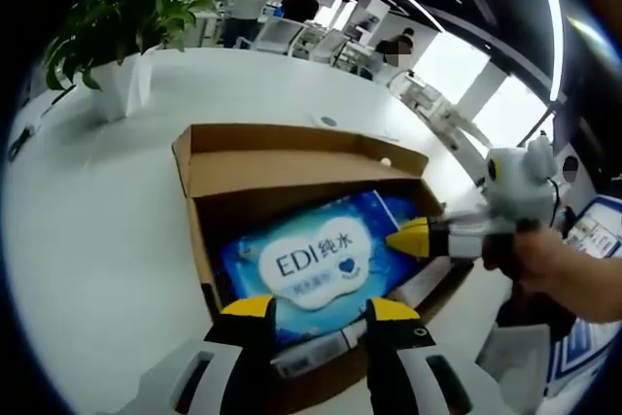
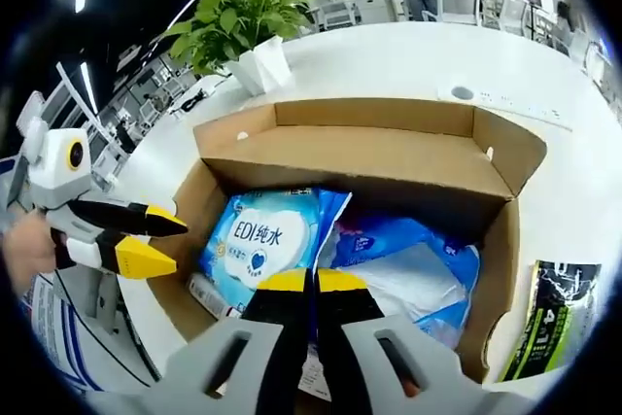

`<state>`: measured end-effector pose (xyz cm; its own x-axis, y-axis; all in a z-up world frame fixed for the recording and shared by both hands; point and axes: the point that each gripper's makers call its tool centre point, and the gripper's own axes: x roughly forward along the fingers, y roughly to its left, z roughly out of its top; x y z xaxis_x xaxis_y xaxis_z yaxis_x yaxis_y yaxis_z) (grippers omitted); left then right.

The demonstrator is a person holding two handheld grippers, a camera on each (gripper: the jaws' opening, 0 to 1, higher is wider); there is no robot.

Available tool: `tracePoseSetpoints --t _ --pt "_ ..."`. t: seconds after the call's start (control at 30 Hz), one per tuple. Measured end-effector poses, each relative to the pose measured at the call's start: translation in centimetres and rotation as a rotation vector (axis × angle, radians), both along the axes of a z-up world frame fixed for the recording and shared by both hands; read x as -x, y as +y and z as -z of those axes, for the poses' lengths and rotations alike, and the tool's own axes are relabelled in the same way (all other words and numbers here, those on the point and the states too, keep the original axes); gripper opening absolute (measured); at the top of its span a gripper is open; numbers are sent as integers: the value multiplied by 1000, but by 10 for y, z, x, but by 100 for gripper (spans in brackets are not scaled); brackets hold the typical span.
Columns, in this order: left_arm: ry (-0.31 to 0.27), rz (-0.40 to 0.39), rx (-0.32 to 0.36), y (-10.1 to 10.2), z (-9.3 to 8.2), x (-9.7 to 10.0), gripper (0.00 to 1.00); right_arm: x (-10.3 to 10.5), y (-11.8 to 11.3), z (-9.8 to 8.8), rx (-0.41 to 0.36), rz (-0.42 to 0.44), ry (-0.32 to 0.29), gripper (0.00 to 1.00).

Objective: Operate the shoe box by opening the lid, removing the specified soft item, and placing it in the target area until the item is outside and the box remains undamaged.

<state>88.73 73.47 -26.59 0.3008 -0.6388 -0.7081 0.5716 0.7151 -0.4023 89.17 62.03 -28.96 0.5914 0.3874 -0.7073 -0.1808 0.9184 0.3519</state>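
The left gripper (image 1: 319, 316) is gaping over the wipes pack (image 1: 309, 261); the right gripper (image 2: 312, 284), clenched empty, is risking denting the box wall (image 2: 501, 269)

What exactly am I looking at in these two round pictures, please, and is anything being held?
A person holds two hand-held grippers, each carrying a fisheye camera. In the left gripper view, the left gripper has its jaws open above an open cardboard box on a white table; the right gripper reaches in from the right. In the right gripper view, the right gripper has its jaws closed over a blue wipes pack; whether it grips anything is unclear. A potted plant stands behind.
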Motion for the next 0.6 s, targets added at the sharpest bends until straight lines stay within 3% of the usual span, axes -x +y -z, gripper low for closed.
tracePoseSetpoints --t 0.6 --pt "1 11 3 -9 2 0 37 8 -27 -12 4 43 -26 0"
